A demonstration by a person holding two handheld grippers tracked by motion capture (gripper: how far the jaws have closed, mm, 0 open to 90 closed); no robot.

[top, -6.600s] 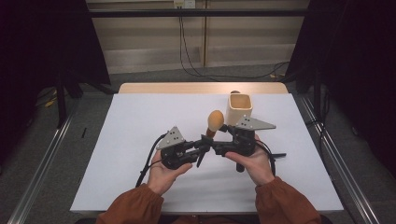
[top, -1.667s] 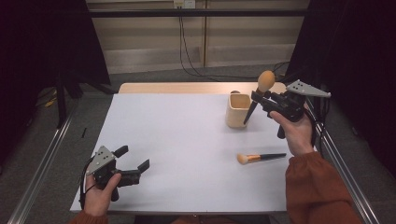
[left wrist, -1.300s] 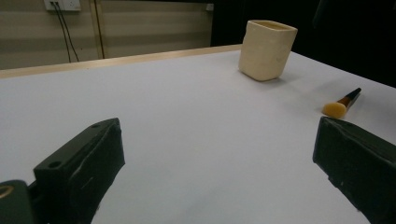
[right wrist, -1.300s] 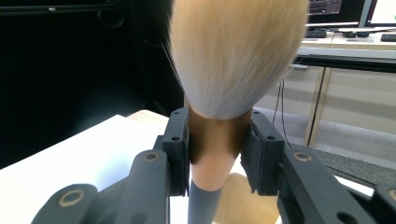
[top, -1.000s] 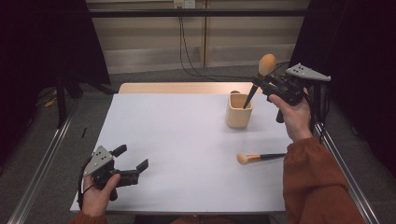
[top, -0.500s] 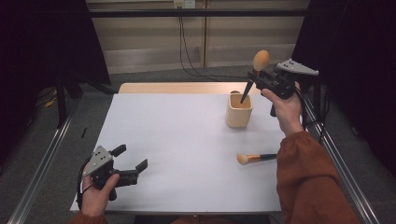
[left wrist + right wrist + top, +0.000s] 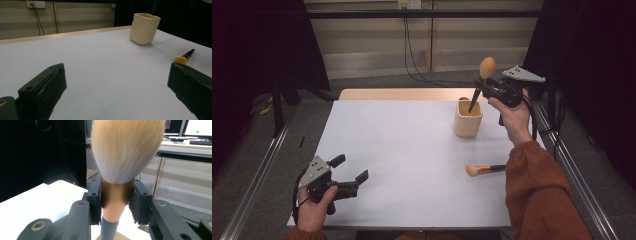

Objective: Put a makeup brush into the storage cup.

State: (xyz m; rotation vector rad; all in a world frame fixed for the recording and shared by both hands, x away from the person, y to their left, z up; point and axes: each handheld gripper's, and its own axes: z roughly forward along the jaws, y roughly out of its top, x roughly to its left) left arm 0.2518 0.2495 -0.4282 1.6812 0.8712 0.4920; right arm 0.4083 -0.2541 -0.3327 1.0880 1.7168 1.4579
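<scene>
Jaws tight on brush (image 7: pixel 117 195) ferrule

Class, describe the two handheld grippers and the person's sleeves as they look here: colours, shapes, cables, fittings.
Both the left gripper and the right gripper are black, each with two blocky jaws, round screw holes along the linkages, and a grey three-cornered plate on top. A black cable trails from each. The person wears rust-orange long sleeves, loose-fitting with a gathered cuff.
</scene>
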